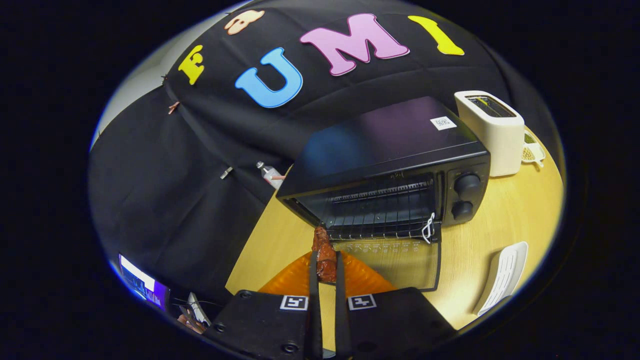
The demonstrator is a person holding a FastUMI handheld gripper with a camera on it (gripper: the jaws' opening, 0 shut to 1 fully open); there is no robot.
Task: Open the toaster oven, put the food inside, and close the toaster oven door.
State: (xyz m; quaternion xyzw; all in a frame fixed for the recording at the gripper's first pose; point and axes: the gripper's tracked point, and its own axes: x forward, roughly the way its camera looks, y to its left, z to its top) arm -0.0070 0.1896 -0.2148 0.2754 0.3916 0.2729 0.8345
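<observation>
A black toaster oven (395, 165) stands on the wooden table (500, 235) with its glass door (400, 262) folded down flat toward me. The wire rack (380, 210) shows inside the open cavity. My gripper (326, 265) is shut on a reddish-brown piece of food (325, 252), which stands up between the two fingers. The food's top end reaches the left front corner of the oven opening. An orange ribbed plate (360, 277) lies on the table just under the fingers.
A white slot toaster (492, 130) stands right of the oven, a small dish (531, 150) behind it. A white ribbed object (502, 275) lies on the table at the right. A small bottle (270, 175) sits left of the oven. A lit screen (142, 285) glows low left.
</observation>
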